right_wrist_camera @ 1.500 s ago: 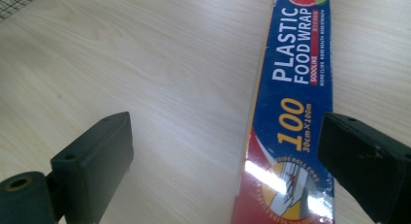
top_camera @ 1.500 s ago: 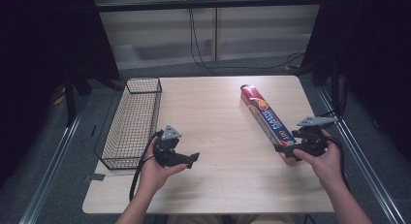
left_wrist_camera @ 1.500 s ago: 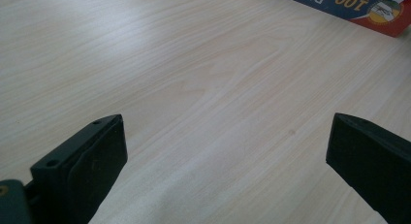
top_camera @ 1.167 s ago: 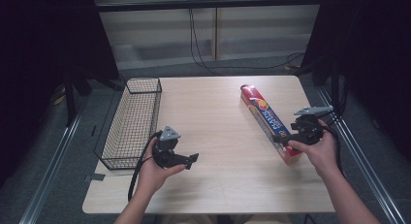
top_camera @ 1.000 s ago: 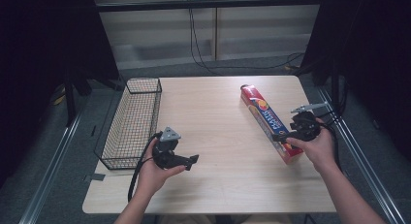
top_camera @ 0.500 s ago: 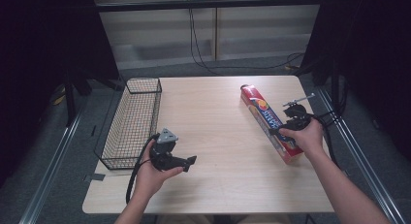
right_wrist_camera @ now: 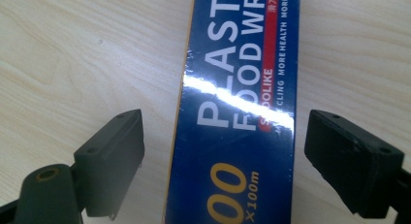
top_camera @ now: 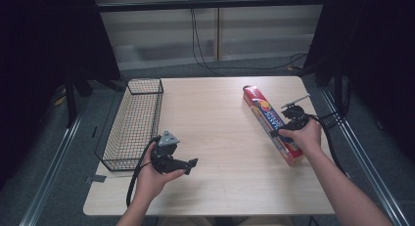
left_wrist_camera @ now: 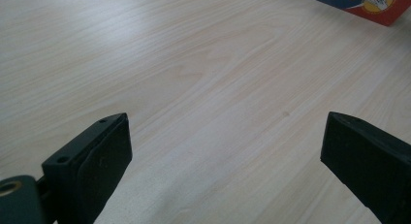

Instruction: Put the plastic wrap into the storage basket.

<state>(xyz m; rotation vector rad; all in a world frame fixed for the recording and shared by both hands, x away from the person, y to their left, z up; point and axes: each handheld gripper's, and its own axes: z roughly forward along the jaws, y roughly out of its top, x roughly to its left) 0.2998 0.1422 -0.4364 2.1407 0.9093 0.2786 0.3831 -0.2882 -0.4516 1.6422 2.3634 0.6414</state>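
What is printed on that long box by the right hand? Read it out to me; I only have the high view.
Observer: In the right gripper view the box has a blue face with white letters, "PLAST" above "FOOD WR", cut off at the frame edge.
Operator: Tell me whether it is gripped.
Observer: Not yet. The right gripper straddles the box. Its jaws have just been closing, but a strip of table shows at each side.
Operator: Report the other hand.
Observer: The left gripper is open over bare wood, with nothing between the jaws.
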